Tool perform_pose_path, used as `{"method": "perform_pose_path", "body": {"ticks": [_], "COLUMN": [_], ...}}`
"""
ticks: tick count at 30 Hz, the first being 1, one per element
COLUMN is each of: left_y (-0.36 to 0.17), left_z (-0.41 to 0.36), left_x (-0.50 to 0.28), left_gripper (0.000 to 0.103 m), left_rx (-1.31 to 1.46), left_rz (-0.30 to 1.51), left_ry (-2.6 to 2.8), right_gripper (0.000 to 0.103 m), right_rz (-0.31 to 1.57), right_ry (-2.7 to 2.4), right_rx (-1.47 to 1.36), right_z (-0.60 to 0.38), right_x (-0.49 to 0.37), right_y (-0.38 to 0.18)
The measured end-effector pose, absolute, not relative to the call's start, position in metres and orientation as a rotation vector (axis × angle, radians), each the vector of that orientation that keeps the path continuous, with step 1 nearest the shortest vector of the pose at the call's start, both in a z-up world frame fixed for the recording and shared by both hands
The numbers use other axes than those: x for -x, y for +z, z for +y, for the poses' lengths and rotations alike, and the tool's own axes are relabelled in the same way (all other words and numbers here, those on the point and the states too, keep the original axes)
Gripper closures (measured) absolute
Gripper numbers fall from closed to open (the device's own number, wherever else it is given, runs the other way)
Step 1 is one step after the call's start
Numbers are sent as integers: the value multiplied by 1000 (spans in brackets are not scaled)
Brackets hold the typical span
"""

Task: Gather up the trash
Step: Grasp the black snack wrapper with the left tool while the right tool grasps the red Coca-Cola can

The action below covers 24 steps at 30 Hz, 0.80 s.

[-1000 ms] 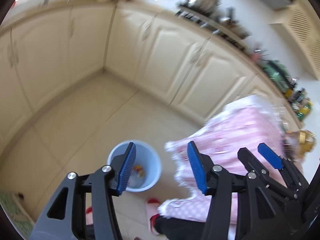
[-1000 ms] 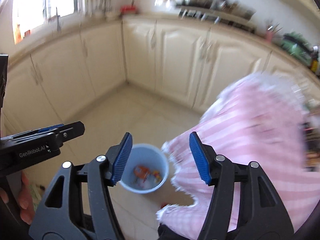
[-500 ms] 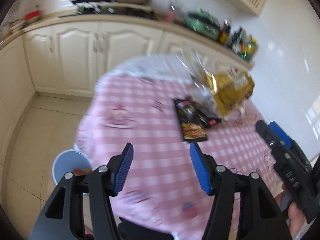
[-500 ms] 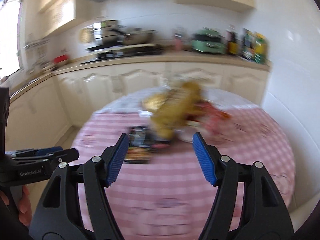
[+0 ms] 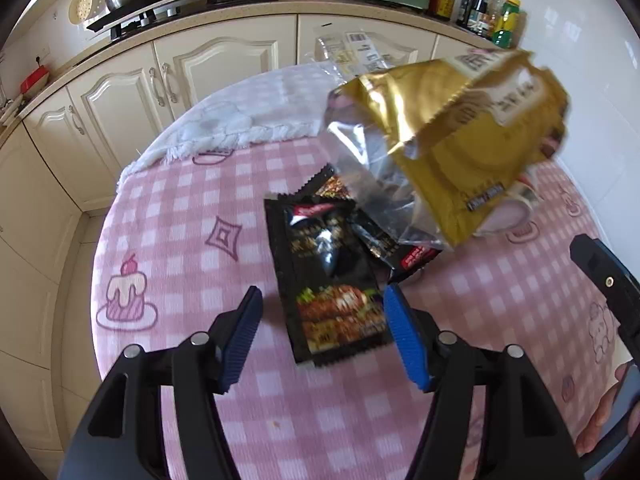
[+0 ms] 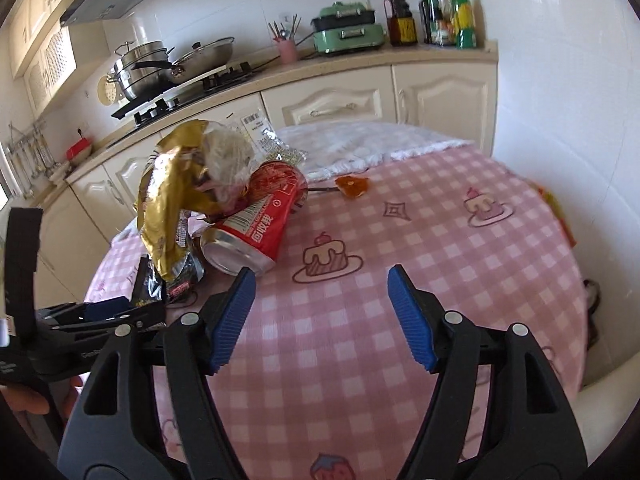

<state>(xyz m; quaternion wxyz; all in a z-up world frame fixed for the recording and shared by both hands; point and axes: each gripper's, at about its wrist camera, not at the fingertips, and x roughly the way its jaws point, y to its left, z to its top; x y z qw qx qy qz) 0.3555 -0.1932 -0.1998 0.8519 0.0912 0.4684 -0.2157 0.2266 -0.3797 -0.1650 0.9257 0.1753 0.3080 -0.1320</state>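
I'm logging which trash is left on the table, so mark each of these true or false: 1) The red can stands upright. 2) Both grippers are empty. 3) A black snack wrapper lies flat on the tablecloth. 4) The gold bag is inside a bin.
1) False. The red can lies on its side on the pink checked tablecloth.
2) True. The left gripper and right gripper are both open with nothing between the pads.
3) True. The black snack wrapper lies flat.
4) False. The gold bag sits crumpled on the table; no bin shows.
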Motion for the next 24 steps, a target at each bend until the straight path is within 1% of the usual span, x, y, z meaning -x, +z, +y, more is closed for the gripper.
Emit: {"method": "perform_pose_path", "body": {"ticks": [4,5,7,11,12,17,19,20,21,22,23,24], "left_y": [-201,-201,-200,-199,-198,-196,-194,-192,-190,-188,-187,-185], "left_z": [-192,-192,-190,-181,-179,-160,-154,-150,-149,-146,-145,-143], "left_x": [-363,-362,-361,-363,-363,-361,-360,-360,-359,-358,-357,-355], "left_gripper": [41,43,60,68,73,80,86,87,89,91,91,93], "left_rx": [-211,-214,-222,-190,-175,-98,-77,-63,-54,-46,-41,-37], "left_rz": [980,977,960,953,955,960,954,950,948,945,941,936], "left_ry": [-460,-462,-451,-471,-477,-501,-506,-514,-519,-525,-526,-531], "right_gripper": [34,33,33,33,33,33,33,33,35,43,57,66], "right_rz": [664,676,681,672,674,692,703,709,715,719,718,721], "right_ry": [-220,-204,-158,-148,-137,-80,-63,-52,-45,-29,-4,2], "right_rx": [-389,-397,-445,-482,-519,-690,-747,-768,-783,-785,-791,-787], "right_z": [-382,-382,-382,-380,-383,-402,-410,-412,-415,-415,-414,-413], "right_x": [-241,-247,-255,-270,-275,-298,-308,-311,-315,-318,-319,-319], "right_y": [-168,-169,-169,-165,-165,-173,-178,-180,-181,-182,-183,-182]}}
